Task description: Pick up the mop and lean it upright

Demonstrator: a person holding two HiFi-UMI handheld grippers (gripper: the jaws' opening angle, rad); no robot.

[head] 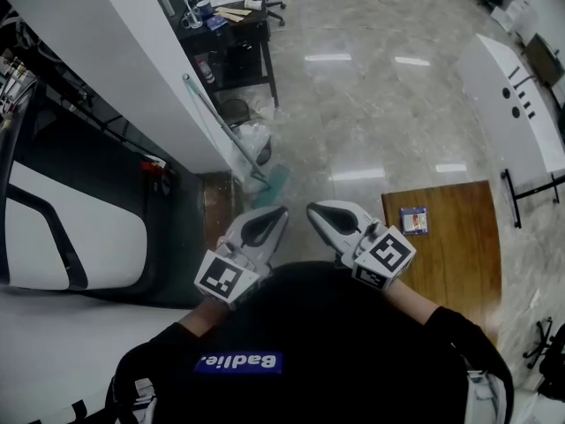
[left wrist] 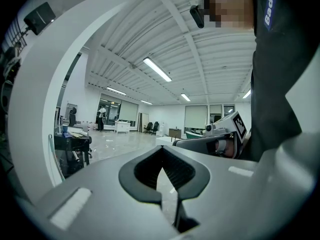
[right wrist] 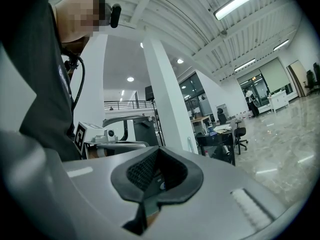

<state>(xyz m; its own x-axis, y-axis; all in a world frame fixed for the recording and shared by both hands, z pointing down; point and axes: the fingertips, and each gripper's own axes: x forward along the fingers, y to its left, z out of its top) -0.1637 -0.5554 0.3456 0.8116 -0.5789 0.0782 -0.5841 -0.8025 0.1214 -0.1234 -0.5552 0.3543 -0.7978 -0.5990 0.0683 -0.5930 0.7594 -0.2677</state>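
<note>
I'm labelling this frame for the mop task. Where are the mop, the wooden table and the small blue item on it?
mop [head: 225,131]: head view, middle of its handle.
wooden table [head: 450,272]: head view, bare part of its top.
small blue item [head: 413,221]: head view, its centre.

Head view: the mop [head: 222,124] leans on a white pillar [head: 132,69] at 11 o'clock, its teal head [head: 274,184] too small and soft to tell its shape. At 3 o'clock the person's sleeve [head: 441,325] covers the near corner of the wooden counter [head: 450,254], and the blue item [head: 413,220] on it is too small to identify. Clutter on the black desk [head: 231,38] at 12 o'clock cannot be made out. A chair [head: 549,353] at 4 o'clock is cut by the right edge, as is a white panel [head: 521,104] at 2 o'clock. A far-off figure [left wrist: 101,117] in the left gripper view is only a speck, and so is a second walker [right wrist: 250,98] in the right gripper view.
</note>
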